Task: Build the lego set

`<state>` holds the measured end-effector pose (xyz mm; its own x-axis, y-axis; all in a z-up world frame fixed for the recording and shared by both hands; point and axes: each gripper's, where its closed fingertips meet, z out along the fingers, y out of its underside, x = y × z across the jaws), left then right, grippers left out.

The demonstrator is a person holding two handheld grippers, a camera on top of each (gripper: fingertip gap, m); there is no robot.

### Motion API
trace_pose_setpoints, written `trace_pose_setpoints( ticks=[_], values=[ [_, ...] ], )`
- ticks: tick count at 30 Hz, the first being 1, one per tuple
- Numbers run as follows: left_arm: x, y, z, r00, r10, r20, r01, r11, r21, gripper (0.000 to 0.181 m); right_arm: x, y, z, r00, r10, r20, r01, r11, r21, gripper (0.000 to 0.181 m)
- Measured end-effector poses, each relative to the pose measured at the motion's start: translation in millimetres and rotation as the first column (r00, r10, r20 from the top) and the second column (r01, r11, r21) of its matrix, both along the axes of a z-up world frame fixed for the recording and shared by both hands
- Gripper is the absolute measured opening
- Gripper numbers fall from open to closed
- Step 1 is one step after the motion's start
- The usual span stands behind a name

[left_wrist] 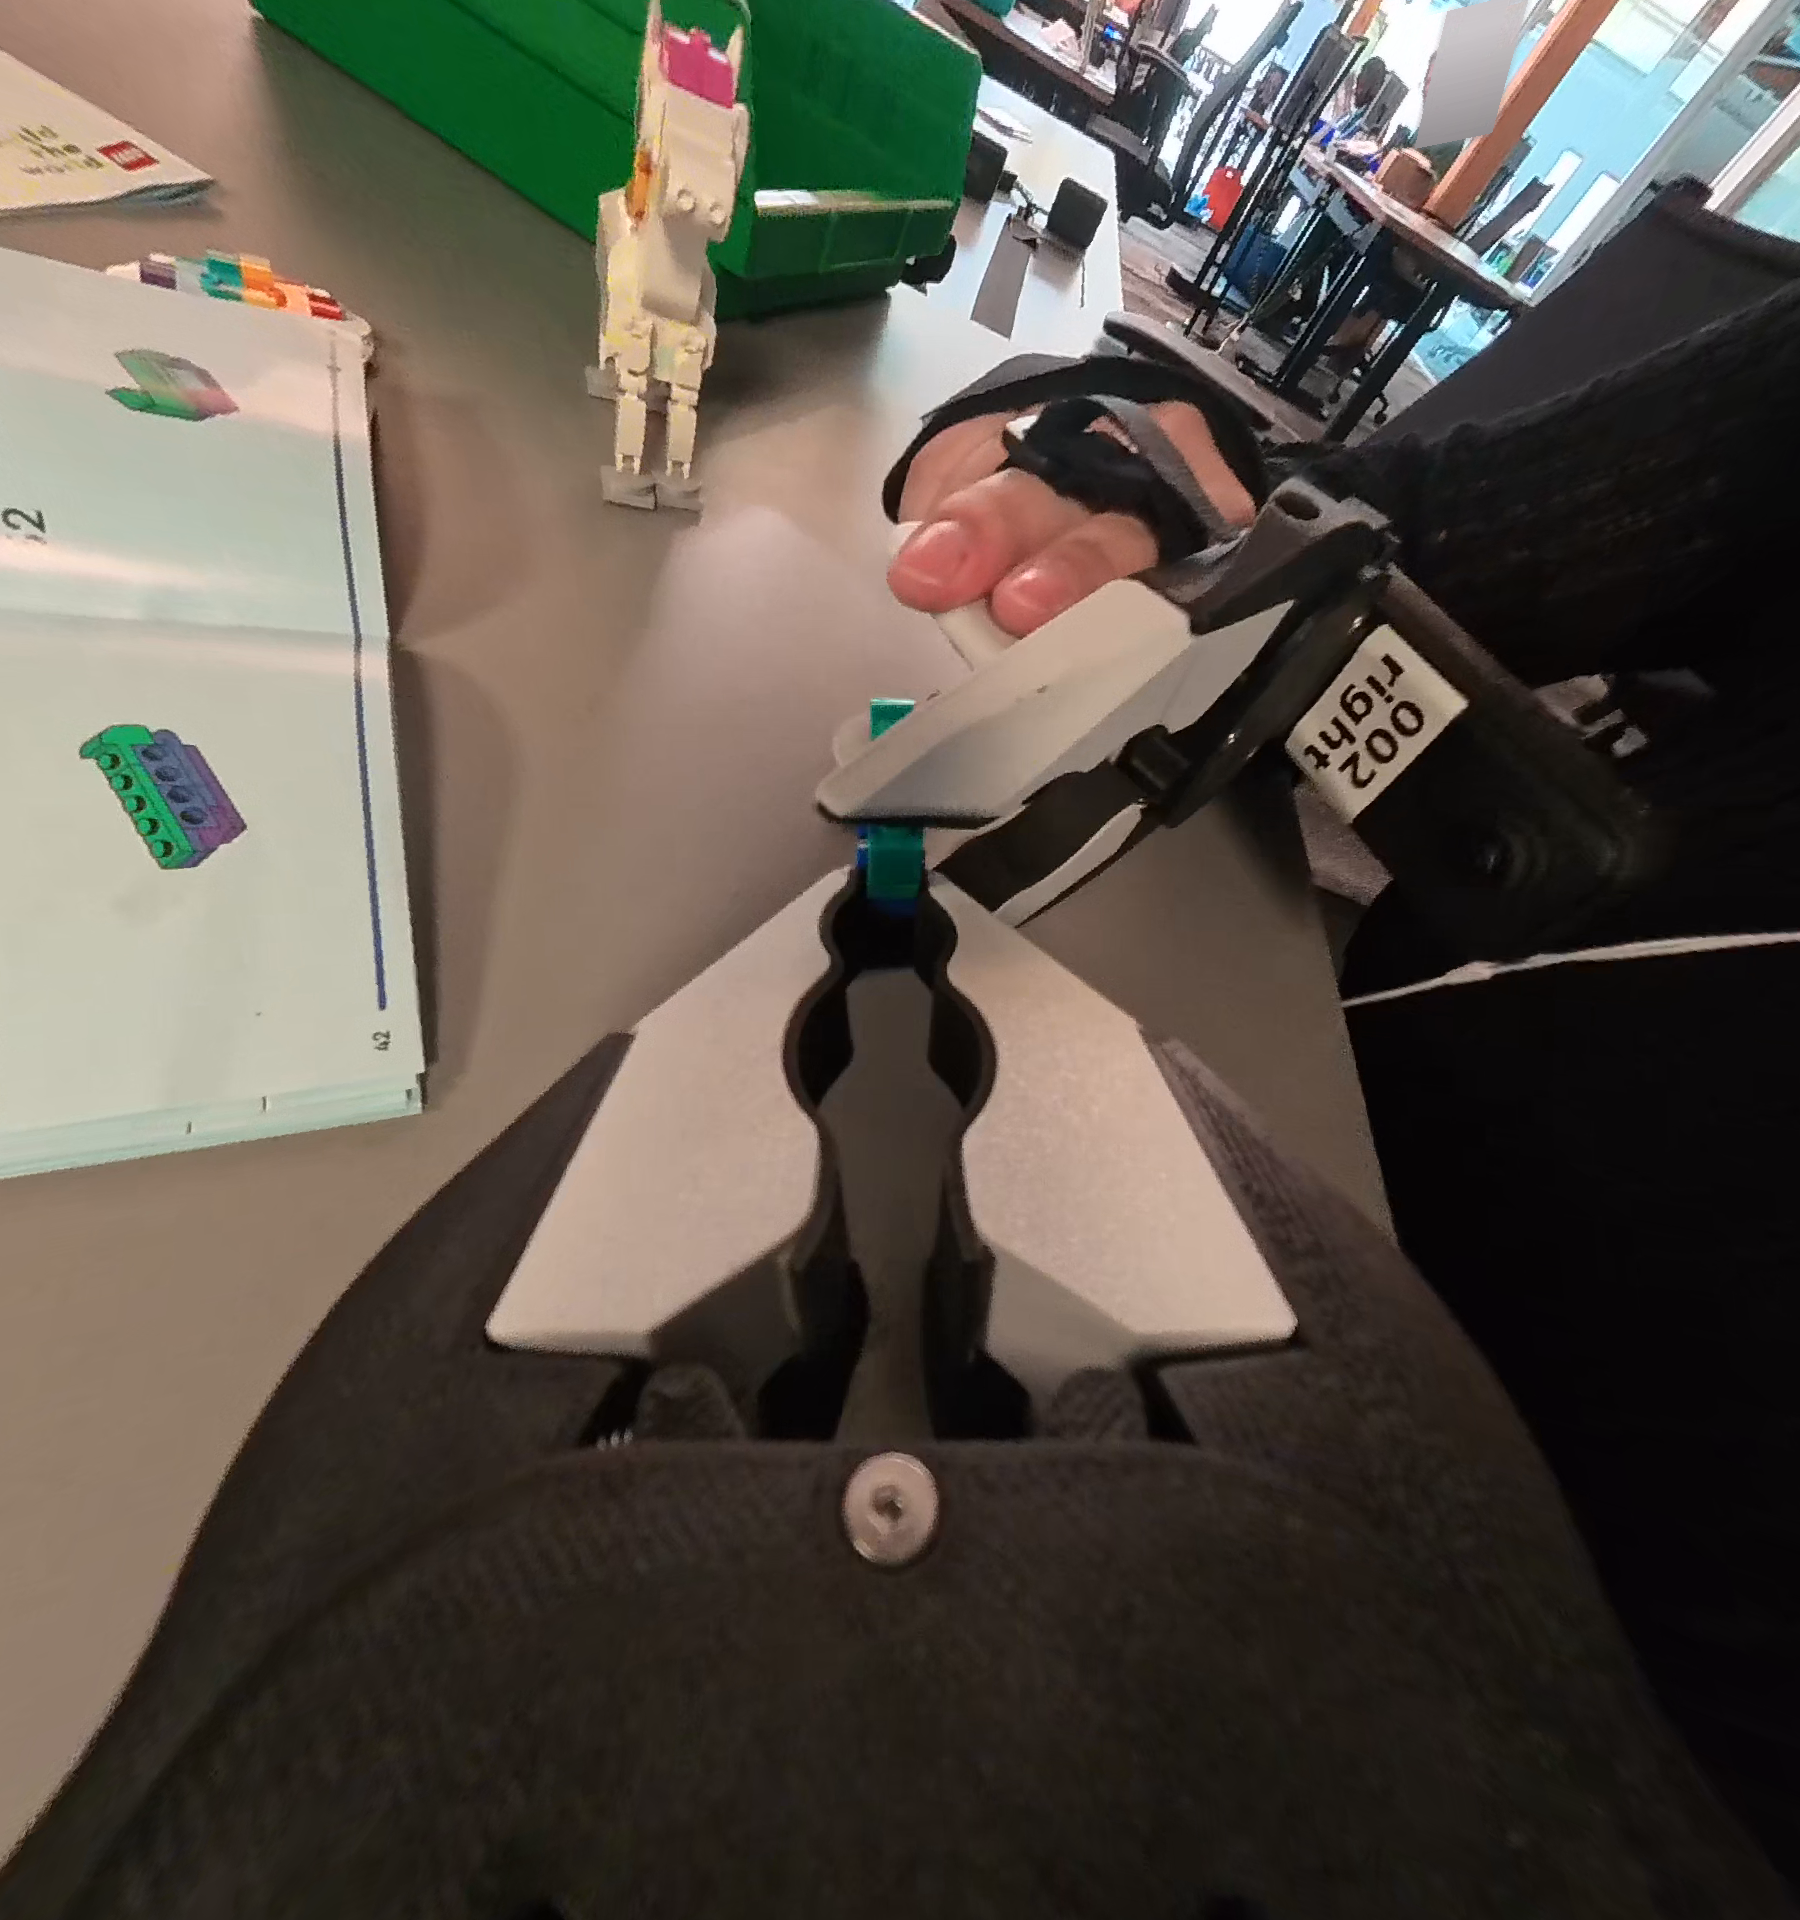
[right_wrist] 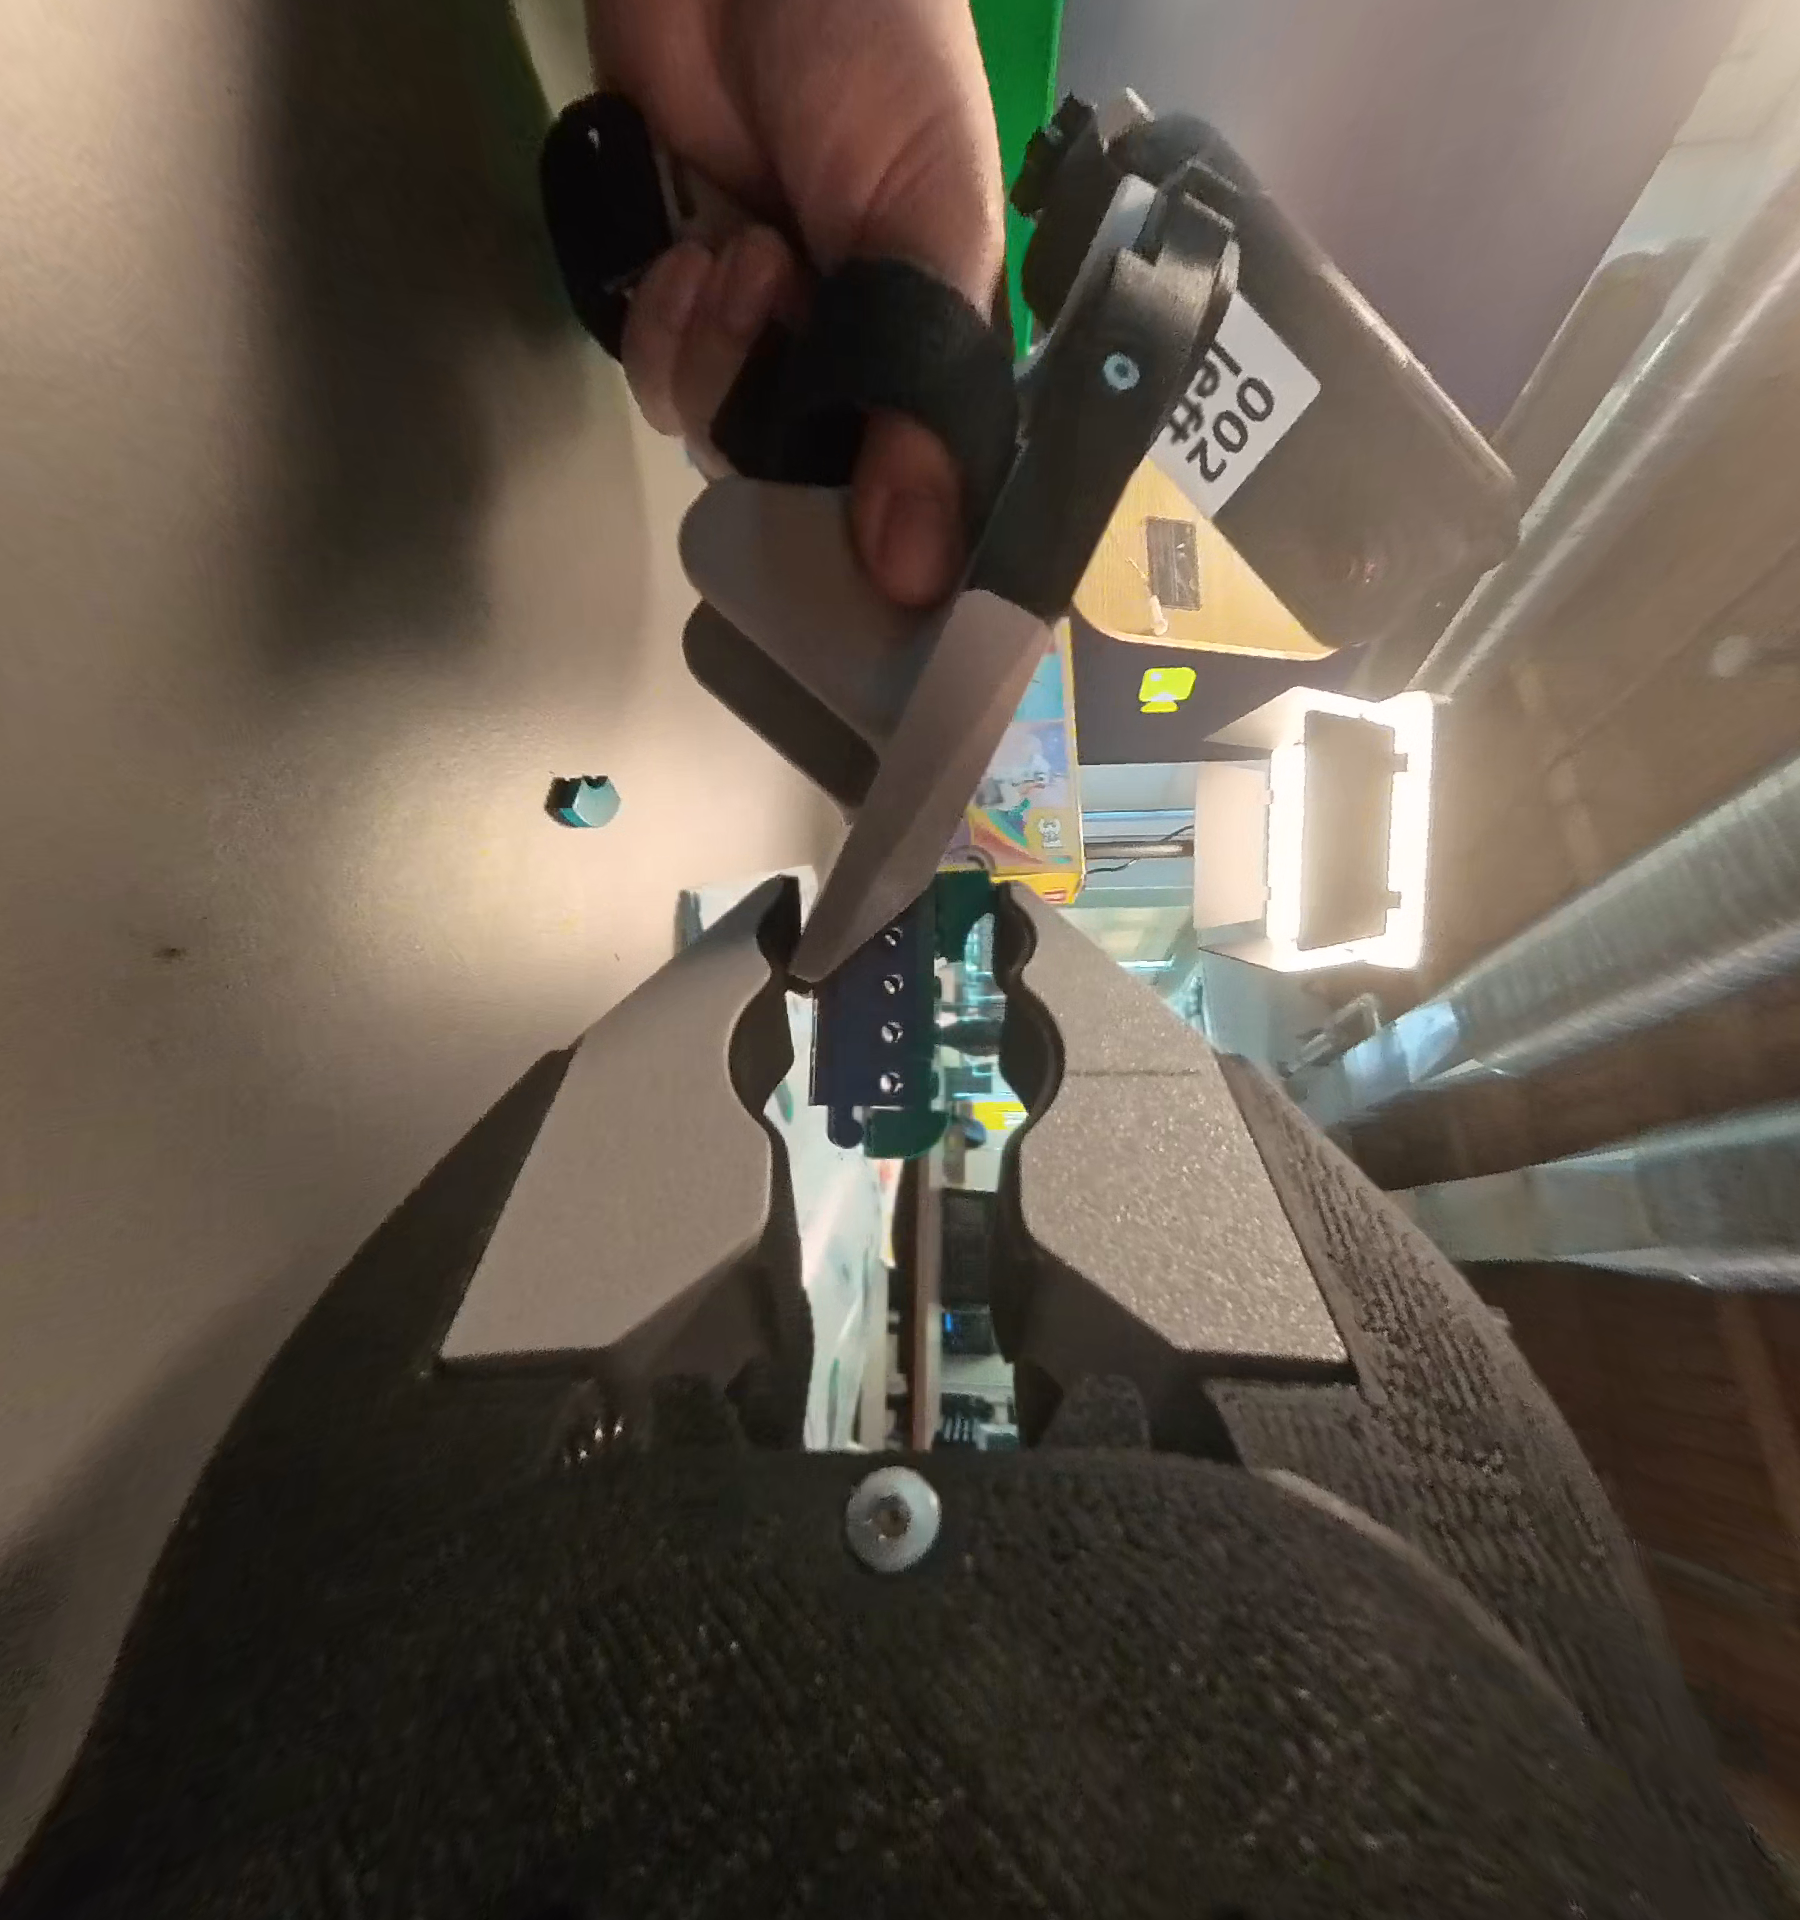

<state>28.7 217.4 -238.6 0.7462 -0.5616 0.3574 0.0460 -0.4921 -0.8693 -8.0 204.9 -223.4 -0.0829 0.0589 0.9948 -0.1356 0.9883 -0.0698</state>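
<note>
A small green and blue brick assembly (left_wrist: 891, 868) is pinched in the tips of my left gripper (left_wrist: 888, 902), held above the grey table. My right gripper (left_wrist: 880, 774) comes in from the right and its fingers close across the upper part of the same assembly, so green brick shows above and below them. In the right wrist view the blue brick with its green plate (right_wrist: 870, 1039) sits between the fingers of my right gripper (right_wrist: 901, 914). The left gripper's fingers (right_wrist: 917, 769) reach down to it from above. How the pads touch the brick is hidden.
An open instruction booklet (left_wrist: 169, 644) lies at left with a strip of coloured bricks (left_wrist: 241, 281) behind it. A white brick animal (left_wrist: 667, 301) stands before a green box (left_wrist: 584, 94). A loose teal brick (right_wrist: 582, 802) lies on the table (right_wrist: 252, 623). My two grippers' fingertips are within a few centimetres of each other. From either gripper's tips it is about 20 cm to the white brick animal (left_wrist: 667, 301).
</note>
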Motion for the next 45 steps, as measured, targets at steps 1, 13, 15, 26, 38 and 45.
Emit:
trace_pose_setpoints(
  ticks=[1, 13, 15, 26, 38, 45],
  values=[
    [0.4, 0.2, 0.4, 1.000, -0.001, 0.005, 0.001, 1.000, 0.001, 0.008, 0.2, 0.0, 0.1, 1.000, 0.005, 0.004, -0.005, 1.000, -0.008, 0.035],
    [0.0, -1.1, 8.2, 0.997, -0.009, 0.079, 0.009, 1.000, 0.011, 0.008, -0.9, 0.1, 6.1, 1.000, -0.007, 0.021, 0.010, 0.983, -0.183, 0.029],
    [0.3, -1.4, 7.7, 0.997, -0.012, 0.077, 0.011, 1.000, 0.009, 0.008, -0.8, -0.2, 5.4, 1.000, -0.004, 0.028, 0.010, 0.981, -0.195, 0.029],
    [-7.3, 1.8, 4.1, 0.999, 0.028, 0.034, -0.028, 0.999, 0.014, 0.008, 4.9, 10.5, 0.7, 0.978, 0.103, 0.181, -0.011, 0.893, -0.449, 0.050],
    [0.9, -4.6, 1.3, 0.979, -0.032, -0.202, 0.063, 0.986, 0.152, 0.008, 31.4, 15.7, 0.7, 0.713, 0.570, 0.408, 0.248, 0.339, -0.907, 0.033],
    [9.7, -8.4, 0.4, 0.973, -0.077, -0.216, 0.113, 0.981, 0.160, 0.008, 41.0, 3.4, -5.5, 0.637, 0.632, 0.441, 0.268, 0.355, -0.896, 0.009]
  ],
)
